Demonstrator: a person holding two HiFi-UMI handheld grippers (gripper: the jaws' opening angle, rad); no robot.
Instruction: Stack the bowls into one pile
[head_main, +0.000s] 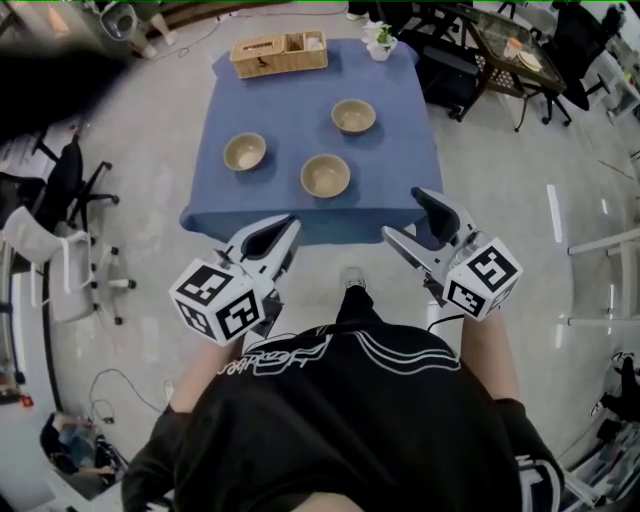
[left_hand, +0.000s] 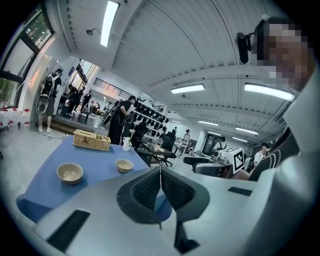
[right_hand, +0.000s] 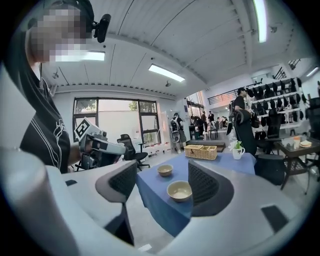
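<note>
Our left claw is clenched on nothing, right claw released; both cover the near edge of the blue surface, three bowls beyond.

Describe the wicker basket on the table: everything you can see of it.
The basket is a low, rectangular box of tan woven wicker. In the head view its left part looks covered by a flat lid. The right part is split into open compartments, with something pale inside that I cannot identify. It sits upright at the far edge of the blue tablecloth, slightly skewed, touching only the cloth. A small white pot with a plant stands apart to its right.
</note>
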